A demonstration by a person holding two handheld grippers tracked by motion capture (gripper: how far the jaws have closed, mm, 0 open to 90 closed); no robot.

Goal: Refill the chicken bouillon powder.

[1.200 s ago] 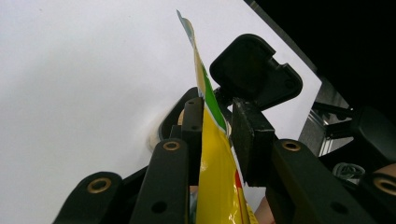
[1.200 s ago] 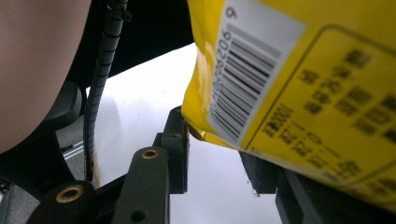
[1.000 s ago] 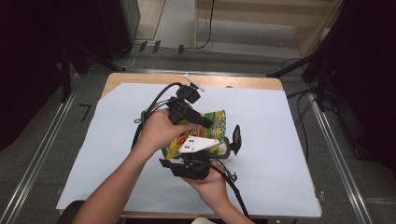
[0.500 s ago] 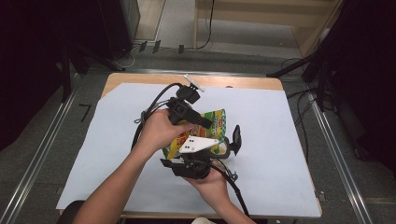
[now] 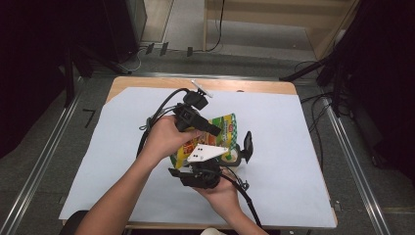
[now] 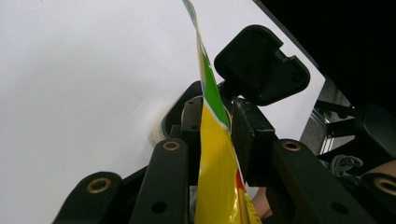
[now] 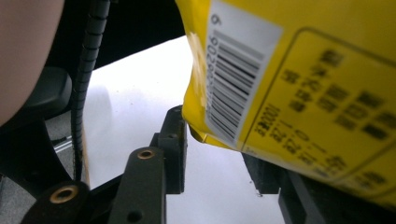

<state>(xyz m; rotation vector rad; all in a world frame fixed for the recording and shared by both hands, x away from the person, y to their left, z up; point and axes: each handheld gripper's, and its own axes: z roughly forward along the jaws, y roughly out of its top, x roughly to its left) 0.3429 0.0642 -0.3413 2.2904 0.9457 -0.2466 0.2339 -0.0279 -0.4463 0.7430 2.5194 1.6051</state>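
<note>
The left tongs [image 6: 215, 126] are clenched on the edge of the yellow snack bag [image 5: 215, 139], held above the white-covered tabletop [image 5: 293, 147]. The right tongs [image 7: 219, 154], just below the left ones, have just been opening, with the bag's barcode corner between their released jaws

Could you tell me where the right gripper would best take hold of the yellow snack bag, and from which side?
Probably the flat sealed edge of the snack bag near the barcode, coming in edge-on from the side opposite the left gripper, which already pinches another edge. The right gripper has just been opening, that corner sitting between its jaws. The thin seam suits flat pads; the puffy middle would likely slip.
</note>
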